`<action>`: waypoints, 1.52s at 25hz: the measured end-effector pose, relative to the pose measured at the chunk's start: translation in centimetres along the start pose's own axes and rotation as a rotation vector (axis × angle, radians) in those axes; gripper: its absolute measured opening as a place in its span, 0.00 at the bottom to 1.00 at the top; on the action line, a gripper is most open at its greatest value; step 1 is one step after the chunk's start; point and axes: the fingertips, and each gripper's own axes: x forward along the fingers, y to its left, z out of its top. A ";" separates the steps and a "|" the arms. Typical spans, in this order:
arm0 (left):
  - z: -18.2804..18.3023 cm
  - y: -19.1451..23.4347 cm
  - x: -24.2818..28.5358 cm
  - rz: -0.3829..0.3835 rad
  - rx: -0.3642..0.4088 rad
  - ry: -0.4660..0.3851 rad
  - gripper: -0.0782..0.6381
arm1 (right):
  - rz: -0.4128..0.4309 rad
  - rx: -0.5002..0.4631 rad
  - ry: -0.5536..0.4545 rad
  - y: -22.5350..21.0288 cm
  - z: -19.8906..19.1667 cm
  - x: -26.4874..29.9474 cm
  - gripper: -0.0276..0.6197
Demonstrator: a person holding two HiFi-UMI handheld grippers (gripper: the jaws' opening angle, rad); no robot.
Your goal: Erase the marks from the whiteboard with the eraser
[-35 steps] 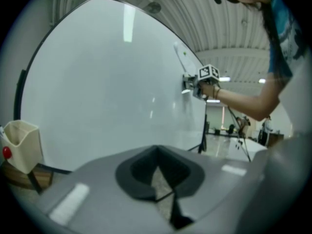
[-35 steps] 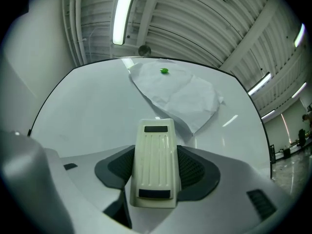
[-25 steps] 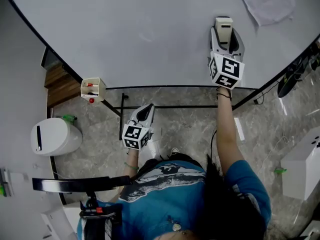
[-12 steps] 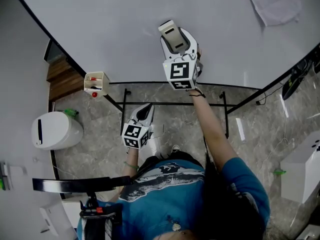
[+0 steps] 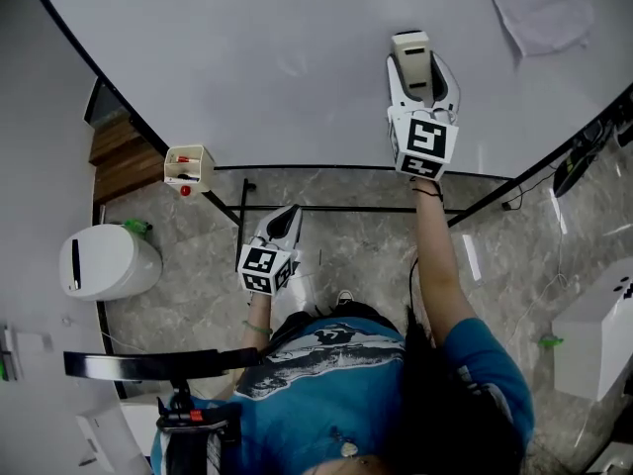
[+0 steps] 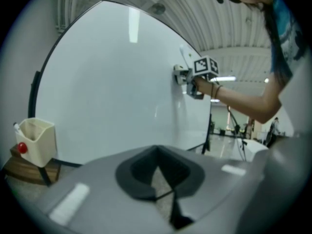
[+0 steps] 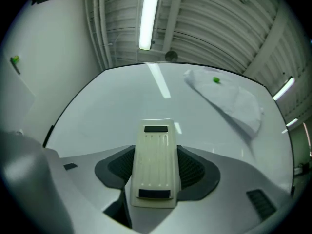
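Note:
The whiteboard (image 5: 247, 47) fills the top of the head view, with only a faint smudge (image 5: 292, 64) showing left of my right gripper. The right gripper (image 5: 415, 75) is shut on the cream eraser (image 5: 411, 49) and presses it flat against the board. In the right gripper view the eraser (image 7: 156, 165) sits between the dark pads (image 7: 195, 169), pointing at the board (image 7: 112, 111). My left gripper (image 5: 287, 218) hangs low near the person's body, away from the board, shut and empty. The left gripper view shows the right gripper (image 6: 190, 77) on the board (image 6: 107, 91).
A small marker box (image 5: 186, 166) with red-capped markers hangs at the board's lower left edge. A white sheet (image 5: 544, 8) is stuck on the board at upper right. The black stand frame (image 5: 336, 209) is below the board. A white bin (image 5: 104, 265) stands at left.
The right gripper swept the eraser left across the board half a second ago and has now come back right and slightly up. The left gripper has stayed put.

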 end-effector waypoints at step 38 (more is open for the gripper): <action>-1.9 1.9 -1.1 0.072 -0.022 0.042 0.11 | 0.106 0.018 0.019 13.8 -2.3 4.0 0.45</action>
